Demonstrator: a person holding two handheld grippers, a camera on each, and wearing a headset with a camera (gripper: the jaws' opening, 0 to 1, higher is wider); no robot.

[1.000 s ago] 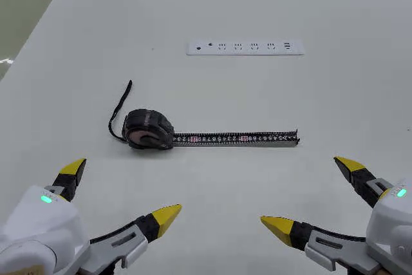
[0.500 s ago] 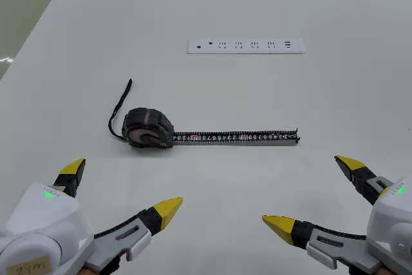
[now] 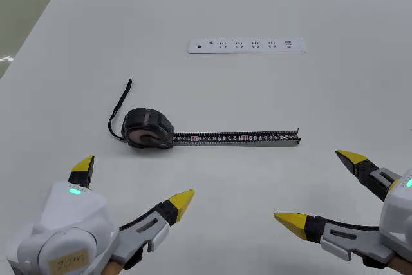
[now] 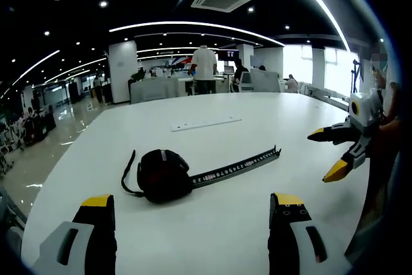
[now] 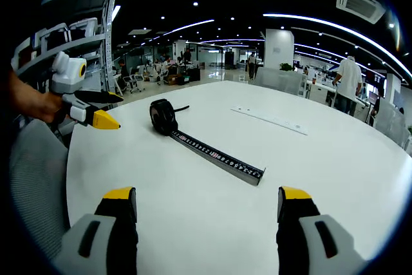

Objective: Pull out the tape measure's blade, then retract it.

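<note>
A black tape measure (image 3: pixel 147 129) lies on the white table (image 3: pixel 212 4), its wrist strap (image 3: pixel 120 109) trailing back and left. Its blade (image 3: pixel 235 138) is pulled out to the right and lies flat, ending in a hook (image 3: pixel 297 136). My left gripper (image 3: pixel 132 185) is open near the front left, short of the case (image 4: pixel 161 175), with nothing between its jaws. My right gripper (image 3: pixel 320 186) is open at the front right, short of the blade's end (image 5: pixel 256 175). The blade (image 4: pixel 236 166) and the case (image 5: pixel 163 116) lie ahead of both grippers.
A white power strip (image 3: pixel 246 46) lies flat on the table beyond the tape measure. The table's left edge (image 3: pixel 32 27) runs along a glossy floor. In the left gripper view, people stand at desks (image 4: pixel 205 69) far behind. Shelving (image 5: pixel 71 17) stands left in the right gripper view.
My left gripper has shifted a little right and forward toward the tape measure. My right gripper has drifted slightly right and lower in view. The tape measure and blade have not moved.
</note>
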